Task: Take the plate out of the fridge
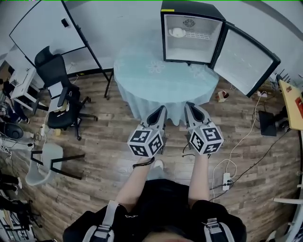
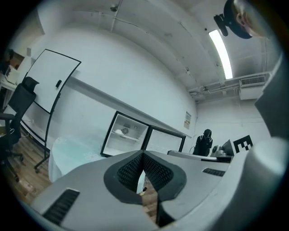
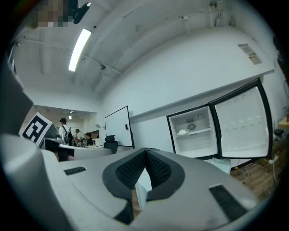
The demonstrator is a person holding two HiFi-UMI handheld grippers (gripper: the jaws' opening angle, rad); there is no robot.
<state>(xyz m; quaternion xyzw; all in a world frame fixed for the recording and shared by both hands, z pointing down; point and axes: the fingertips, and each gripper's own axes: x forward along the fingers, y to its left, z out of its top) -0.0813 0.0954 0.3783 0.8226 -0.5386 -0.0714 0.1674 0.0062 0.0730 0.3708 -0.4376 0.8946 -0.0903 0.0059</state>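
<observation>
A person stands on a wooden floor, seen from above, holding a pair of tongs in each hand. The left tongs (image 1: 160, 110) and the right tongs (image 1: 189, 106) sit side by side, both pointing level toward 12 o'clock. Each pair is pressed fully together and grips nothing, which makes sense since the plate is well out of reach.

Ahead, at 12 o'clock, is a round table (image 1: 142, 82) under a pale blue cloth. A small black fridge (image 1: 191, 5) stands at its far edge, at about 1 o'clock. The fridge door (image 1: 246, 59) is swung wide open toward 2 o'clock, so the white interior is exposed and nothing blocks the way in.

The plate (image 1: 177, 32) lies on the upper wire shelf, at the left of the compartment, at about 10 o'clock inside the fridge. It appears small and white, and its details are too small to make out.

The person is short of the table's near edge, so this looks like the approach. The tongs would likely need to open before they reach the shelf.

A black office chair (image 1: 59, 82) is at 10 o'clock and a whiteboard (image 1: 45, 26) at 11 o'clock, both well apart from the table.
</observation>
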